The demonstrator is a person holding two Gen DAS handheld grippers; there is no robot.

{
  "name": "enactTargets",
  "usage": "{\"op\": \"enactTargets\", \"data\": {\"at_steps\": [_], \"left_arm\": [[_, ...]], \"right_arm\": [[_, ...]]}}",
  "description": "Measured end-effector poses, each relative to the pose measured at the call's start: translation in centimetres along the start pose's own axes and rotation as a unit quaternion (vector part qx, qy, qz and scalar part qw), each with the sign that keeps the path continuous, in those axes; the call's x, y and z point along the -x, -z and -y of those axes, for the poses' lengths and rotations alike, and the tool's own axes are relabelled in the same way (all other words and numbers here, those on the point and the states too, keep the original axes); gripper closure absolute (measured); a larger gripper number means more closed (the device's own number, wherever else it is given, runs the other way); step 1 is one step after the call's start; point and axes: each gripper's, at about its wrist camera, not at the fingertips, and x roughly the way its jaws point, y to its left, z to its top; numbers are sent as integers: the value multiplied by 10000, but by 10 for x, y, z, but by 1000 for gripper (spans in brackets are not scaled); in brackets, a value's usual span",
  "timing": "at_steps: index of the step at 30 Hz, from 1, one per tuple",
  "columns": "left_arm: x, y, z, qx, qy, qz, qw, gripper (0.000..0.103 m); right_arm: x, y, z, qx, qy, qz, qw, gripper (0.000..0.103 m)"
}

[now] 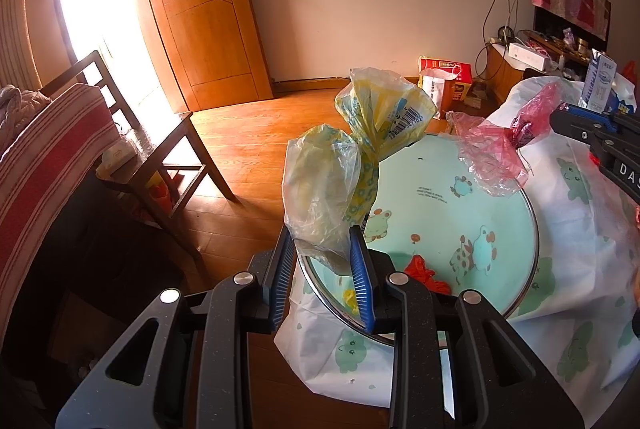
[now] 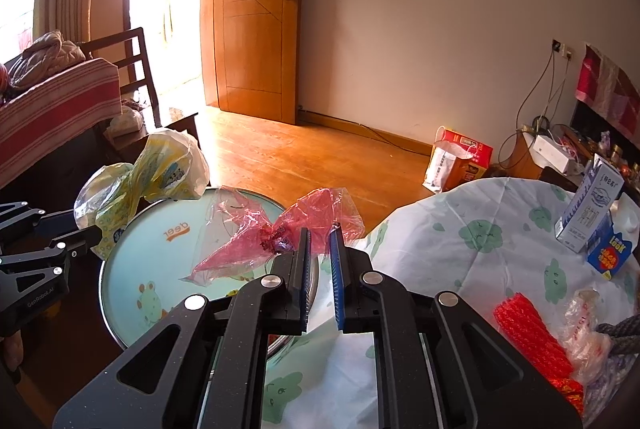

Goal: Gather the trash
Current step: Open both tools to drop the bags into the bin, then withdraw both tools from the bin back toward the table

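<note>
Above the round tray with its pale green cartoon-animal print, both grippers are up and both have something in the pinch. Left gripper: jaws pressed onto the bottom of a crumpled yellow-and-clear plastic wrapper, which stands tall over the tray's near rim, barcode showing on its upper lobe. Right gripper: jaws nearly together, nipping the edge of a pink transparent plastic bag, knotted in the middle, its loose end fanning out over the tray's surface without clearly touching it. From the left wrist view that pink bag hangs over the tray's far-right rim, well apart from the yellow wrapper. Down on the tray itself, a scrap of red plastic lies near the front edge, with a small yellow scrap just beside the left gripper's blue pad. Right of the tray, a white cloth with green animal prints covers the table; on it stand a blue-and-white carton, a small blue box, and a red ribbed bundle beside more clear plastic wrap.
</note>
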Motion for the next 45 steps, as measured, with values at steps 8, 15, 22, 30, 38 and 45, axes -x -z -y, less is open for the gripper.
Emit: {"op": "enactTargets", "data": {"at_steps": [8, 15, 22, 30, 38, 45], "left_arm": [[1, 1, 1, 9, -27, 32, 10000, 58], [1, 2, 1, 50, -153, 47, 9999, 32], [1, 2, 2, 46, -200, 55, 9998, 26], [0, 3, 0, 82, -257, 51, 9996, 20], [-1, 4, -3, 161, -325, 40, 9993, 10], [0, 8, 7, 146, -395, 67, 9991, 6]], "right_arm": [[-6, 4, -1, -47, -139, -111, 9998, 74], [-5, 11, 0, -110, -59, -111, 9999, 51], [-3, 12, 0, -116, -11, -94, 9999, 46], [1, 11, -1, -103, 45, -20, 9999, 40], [2, 13, -1, -104, 148, -3, 9998, 30], [22, 17, 6, -198, 247, 69, 9995, 23]]}}
